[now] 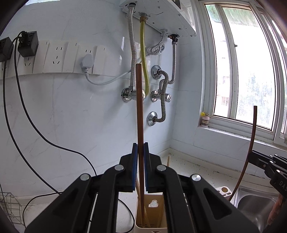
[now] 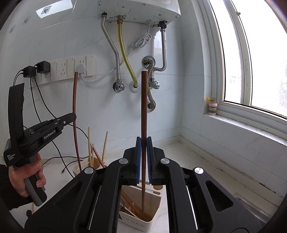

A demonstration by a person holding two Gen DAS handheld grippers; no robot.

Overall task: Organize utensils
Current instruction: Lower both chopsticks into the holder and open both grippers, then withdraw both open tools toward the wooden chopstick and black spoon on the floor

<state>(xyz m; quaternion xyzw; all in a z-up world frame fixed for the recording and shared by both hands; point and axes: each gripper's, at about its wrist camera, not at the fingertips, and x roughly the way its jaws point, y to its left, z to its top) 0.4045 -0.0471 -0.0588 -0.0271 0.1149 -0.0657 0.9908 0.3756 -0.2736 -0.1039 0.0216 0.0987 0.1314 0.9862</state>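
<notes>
Two dark wooden chopsticks go point-down into white utensil holders on a kitchen counter below a wall-mounted water heater (image 2: 138, 9). The left gripper (image 1: 140, 145) is clamped on one brown chopstick (image 1: 139, 111), which stands upright between its blue pads, its tip inside the near holder (image 1: 151, 227) among pale chopsticks. The right gripper (image 2: 143, 138) pinches a second dark chopstick (image 2: 144, 107) low on the shaft, its point down in a white holder (image 2: 154, 217) directly below the jaws. Each stick looks light, stiff and smooth, likely to pivot or slip in a pinch; a hold near mid-shaft seems steadiest. A sink (image 1: 256, 204) lies at the right.
</notes>
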